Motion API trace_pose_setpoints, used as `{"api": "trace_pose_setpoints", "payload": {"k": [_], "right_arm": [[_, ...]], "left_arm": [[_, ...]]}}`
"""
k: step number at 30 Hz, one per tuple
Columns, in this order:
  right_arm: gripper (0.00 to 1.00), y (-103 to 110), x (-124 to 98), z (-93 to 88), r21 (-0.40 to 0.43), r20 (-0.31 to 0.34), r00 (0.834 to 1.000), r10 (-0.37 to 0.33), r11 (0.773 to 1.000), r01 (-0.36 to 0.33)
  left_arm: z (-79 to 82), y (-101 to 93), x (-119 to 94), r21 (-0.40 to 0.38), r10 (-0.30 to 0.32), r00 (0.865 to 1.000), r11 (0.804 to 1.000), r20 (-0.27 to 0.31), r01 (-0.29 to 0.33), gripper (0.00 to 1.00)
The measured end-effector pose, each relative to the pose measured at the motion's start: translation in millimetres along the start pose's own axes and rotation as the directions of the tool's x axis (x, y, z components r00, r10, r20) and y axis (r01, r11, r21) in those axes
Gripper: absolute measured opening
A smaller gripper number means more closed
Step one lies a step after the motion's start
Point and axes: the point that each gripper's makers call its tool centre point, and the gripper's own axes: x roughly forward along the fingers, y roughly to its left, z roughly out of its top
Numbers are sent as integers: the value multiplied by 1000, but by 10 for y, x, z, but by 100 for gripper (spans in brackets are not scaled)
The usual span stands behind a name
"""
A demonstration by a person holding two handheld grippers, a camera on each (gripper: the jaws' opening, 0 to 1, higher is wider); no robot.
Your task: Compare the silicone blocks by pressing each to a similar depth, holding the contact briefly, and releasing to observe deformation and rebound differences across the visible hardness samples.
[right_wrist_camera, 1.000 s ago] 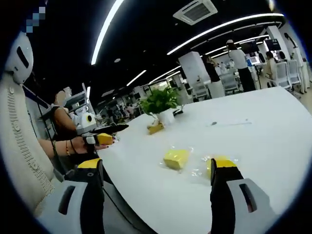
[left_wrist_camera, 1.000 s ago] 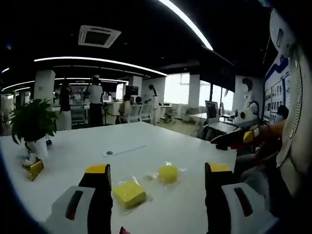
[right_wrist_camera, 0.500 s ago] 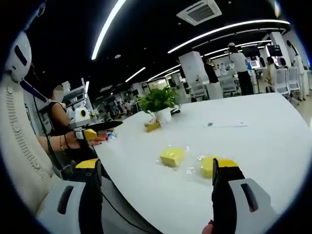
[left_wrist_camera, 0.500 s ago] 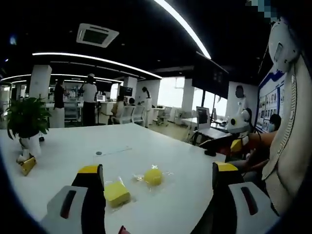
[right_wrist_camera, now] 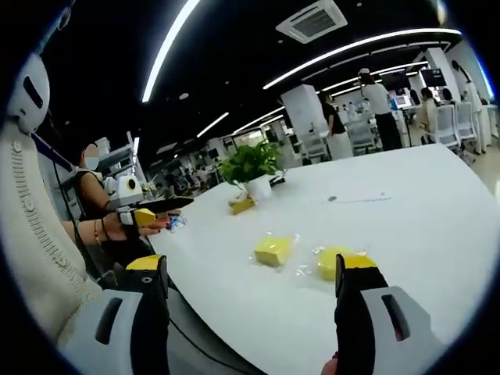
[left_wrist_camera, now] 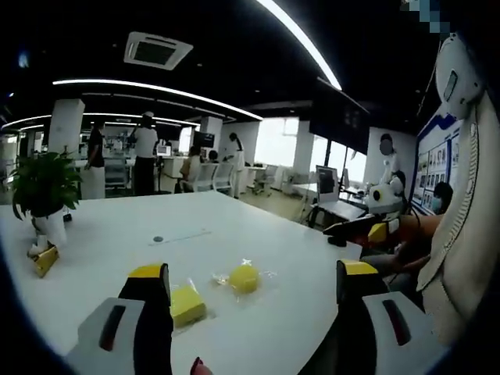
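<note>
Left claw [left_wrist_camera: 248, 281] hanging wide open above the near edge of the white surface [left_wrist_camera: 109, 234], gripping nothing, jaws rising yellow-tipped at seven and five o'clock of the left gripper view. Lying just past the left jaw tip, partly hidden behind it: square yellow silicone block [left_wrist_camera: 187, 303] in a clear wrapper. Sitting just beside it toward one o'clock, apart from it: round yellow silicone block [left_wrist_camera: 244, 277], also wrapped in clear film. Standing well apart at the surface's far side around nine o'clock: potted plant [left_wrist_camera: 43, 187], with a small yellow item [left_wrist_camera: 44, 260] lying near its base.

Right claw [right_wrist_camera: 251, 269] likewise spread wide and holding nothing, hovering off the surface [right_wrist_camera: 422, 203] edge. Resting in the right gripper view between the jaws: square block [right_wrist_camera: 273, 250] near centre, round block [right_wrist_camera: 334, 262] just beside the right jaw tip. Showing at nine o'clock: another person's hand [right_wrist_camera: 148, 223] holding a yellow-tipped gripper [right_wrist_camera: 152, 211].
</note>
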Motion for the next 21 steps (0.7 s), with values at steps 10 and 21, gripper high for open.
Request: {"api": "trace_pose_setpoints", "payload": {"k": [10,21], "right_arm": [[81,-59,-22,-2,13,1,1000,2,1000,-2],[79,-173,-60,-7,40,10,1000,-16,999,15]], "left_arm": [[-56,-6,85,-13,-4,999,1000,-36,3,89],[-143,21,350,-219,-23,998,976,-53,11,84]]}}
